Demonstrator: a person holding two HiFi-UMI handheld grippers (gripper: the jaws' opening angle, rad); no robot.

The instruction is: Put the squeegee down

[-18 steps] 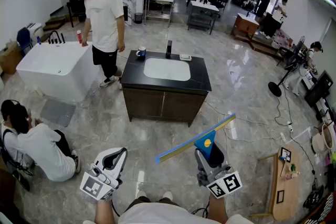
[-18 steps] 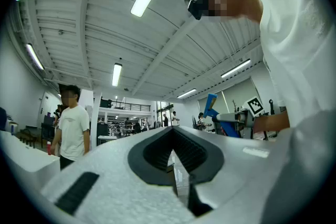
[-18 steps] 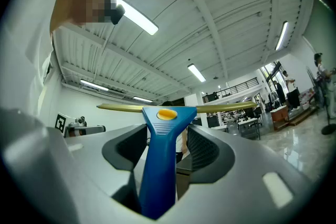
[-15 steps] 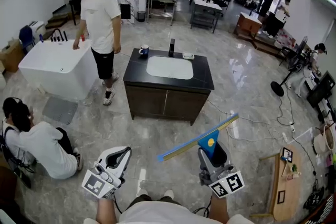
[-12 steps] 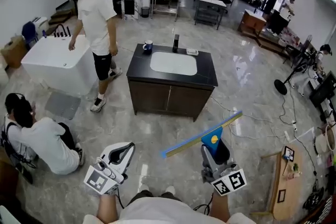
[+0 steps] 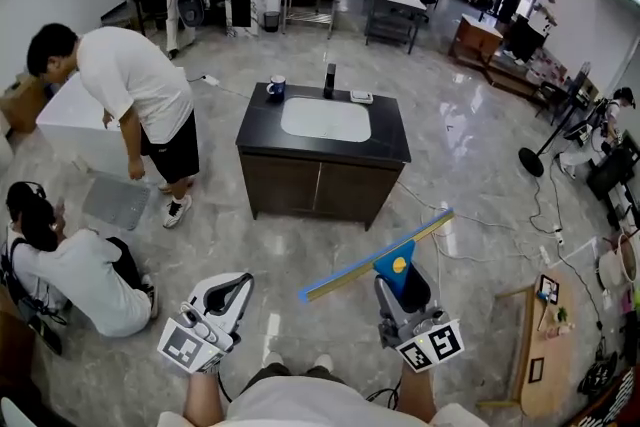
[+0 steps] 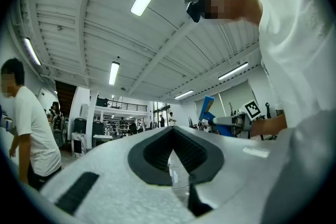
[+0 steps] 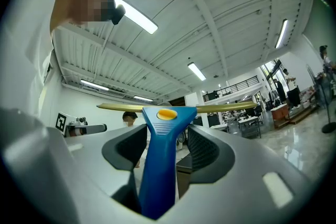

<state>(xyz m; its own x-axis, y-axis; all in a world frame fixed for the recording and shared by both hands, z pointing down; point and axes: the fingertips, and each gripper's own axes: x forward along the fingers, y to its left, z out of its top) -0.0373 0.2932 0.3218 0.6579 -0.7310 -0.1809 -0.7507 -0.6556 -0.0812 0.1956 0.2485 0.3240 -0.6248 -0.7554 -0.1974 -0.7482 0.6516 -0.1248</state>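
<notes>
Slowly lower the squeegee, held tight in the right gripper (by its blue handle), flat onto the counter.

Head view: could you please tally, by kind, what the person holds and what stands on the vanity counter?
Left tongs and right tongs: 2
Squeegee: 1
Mug: 1
Faucet: 1
Small flat dish: 1
Total: 6

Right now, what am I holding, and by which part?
The right gripper holds the squeegee by its blue handle, low between the jaws; the left gripper holds nothing.
</notes>
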